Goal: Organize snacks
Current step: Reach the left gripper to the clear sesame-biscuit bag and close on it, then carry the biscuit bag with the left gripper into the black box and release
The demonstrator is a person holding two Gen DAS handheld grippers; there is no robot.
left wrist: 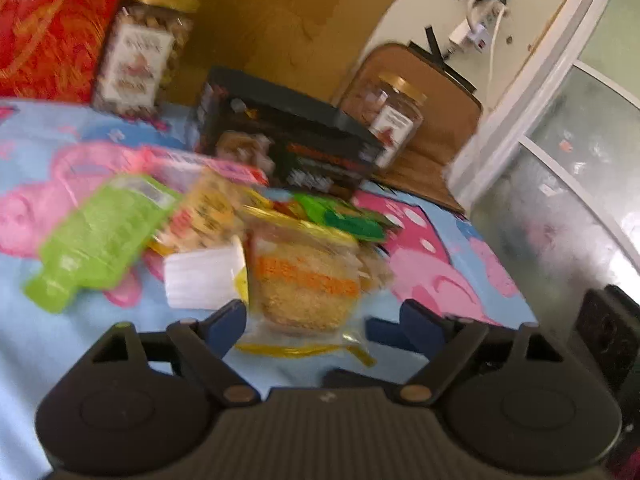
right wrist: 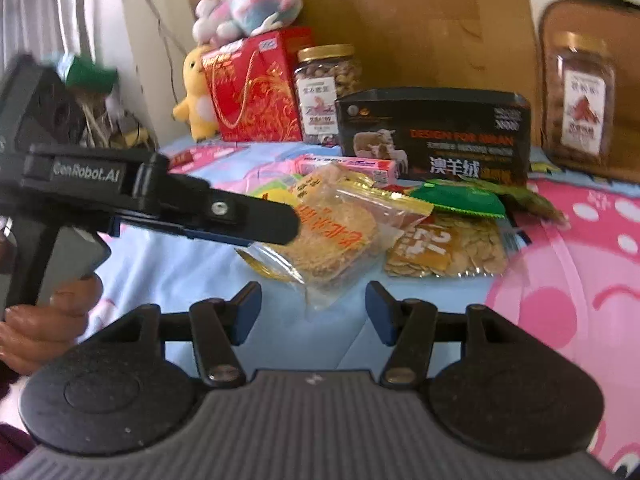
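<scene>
A heap of snack packets lies on the blue and pink cloth point(left wrist: 440, 276). Nearest is a clear packet of rice crackers with orange print point(left wrist: 308, 280) point(right wrist: 332, 240). Beside it lie a green packet point(left wrist: 96, 236), a white cup point(left wrist: 204, 276), a seed packet point(right wrist: 448, 252) and a dark green packet point(right wrist: 460, 200). My left gripper point(left wrist: 316, 322) is open, its fingers either side of the cracker packet's near end. It also shows in the right wrist view point(right wrist: 276, 224), over that packet. My right gripper point(right wrist: 312, 312) is open and empty, just short of the packet.
A black box point(left wrist: 288, 140) point(right wrist: 436, 136) stands behind the heap. Two nut jars point(left wrist: 140, 48) point(left wrist: 392, 116), a red gift bag point(right wrist: 256, 88), a pink box point(right wrist: 348, 166) and plush toys point(right wrist: 248, 0) stand at the back. A metal cabinet point(left wrist: 560, 208) is on the right.
</scene>
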